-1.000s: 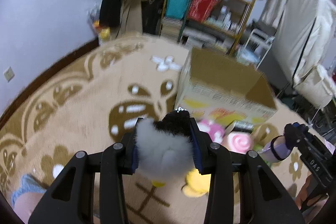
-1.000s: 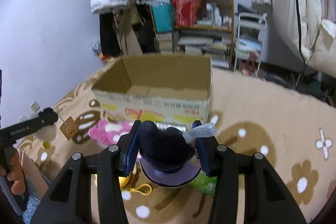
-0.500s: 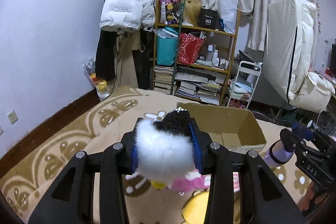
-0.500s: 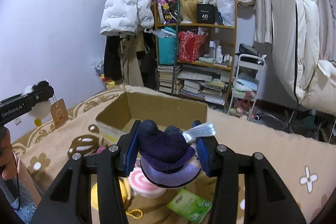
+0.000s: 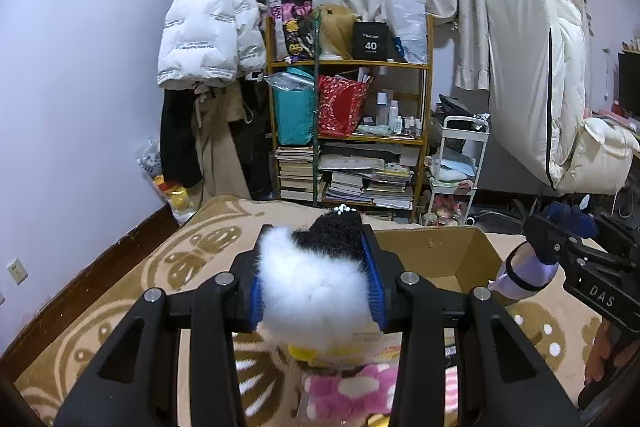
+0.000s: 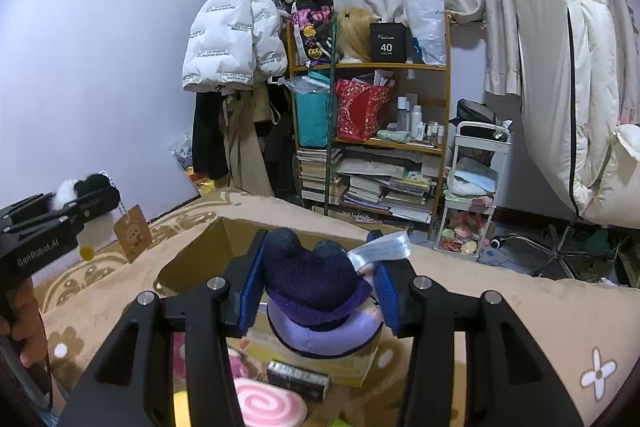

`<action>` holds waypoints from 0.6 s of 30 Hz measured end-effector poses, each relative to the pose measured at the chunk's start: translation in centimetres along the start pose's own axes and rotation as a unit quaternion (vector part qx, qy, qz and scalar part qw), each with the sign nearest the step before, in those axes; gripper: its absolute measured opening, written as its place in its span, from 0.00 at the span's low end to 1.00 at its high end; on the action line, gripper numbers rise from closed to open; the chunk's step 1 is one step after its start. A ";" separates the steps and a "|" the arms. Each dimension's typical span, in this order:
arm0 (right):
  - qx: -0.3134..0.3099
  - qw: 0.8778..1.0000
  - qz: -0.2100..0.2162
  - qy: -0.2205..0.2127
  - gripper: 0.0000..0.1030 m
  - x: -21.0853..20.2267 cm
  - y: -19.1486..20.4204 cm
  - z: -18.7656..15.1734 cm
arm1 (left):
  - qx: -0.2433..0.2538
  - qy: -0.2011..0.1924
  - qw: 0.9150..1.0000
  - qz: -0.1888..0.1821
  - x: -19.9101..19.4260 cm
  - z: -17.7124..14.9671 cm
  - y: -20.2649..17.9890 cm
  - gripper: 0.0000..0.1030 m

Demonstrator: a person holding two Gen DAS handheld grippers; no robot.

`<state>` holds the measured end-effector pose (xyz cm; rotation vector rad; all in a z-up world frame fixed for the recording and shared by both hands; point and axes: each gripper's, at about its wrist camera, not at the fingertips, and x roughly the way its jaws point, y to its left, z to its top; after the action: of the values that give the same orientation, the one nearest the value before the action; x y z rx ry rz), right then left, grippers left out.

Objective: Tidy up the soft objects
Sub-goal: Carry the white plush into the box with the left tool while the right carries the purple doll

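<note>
A patterned beige rug (image 5: 120, 291) carries the cardboard box (image 5: 460, 255) and pink plush (image 5: 352, 391).

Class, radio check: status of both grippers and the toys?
Left gripper shut on white-and-black plush. Right gripper shut on purple plush. Both above cardboard box. Nothing blocking.

The left gripper (image 5: 312, 283) points forward and level, its blue-padded jaws pressed in at 9 and 3 o'clock against a fluffy white-and-black plush toy (image 5: 314, 285) held between them. The right gripper (image 6: 316, 283) is level too, jaws squeezing a purple plush toy (image 6: 320, 291) from both sides. Each gripper shows at the other's edge, a bare hand (image 6: 24, 323) wrapped around the left one's handle at 8 o'clock
</note>
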<state>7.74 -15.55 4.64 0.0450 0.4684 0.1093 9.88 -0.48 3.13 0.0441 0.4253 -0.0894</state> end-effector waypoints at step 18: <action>0.029 0.999 0.024 0.028 0.50 5.9 -2.7 -1.3 | 0.048 0.036 0.997 -0.041 6.6 -2.2 -3.7 0.38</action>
<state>12.65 -17.54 0.61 0.1113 0.5264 0.1451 14.58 -4.54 -1.66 0.1243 0.4955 -0.1901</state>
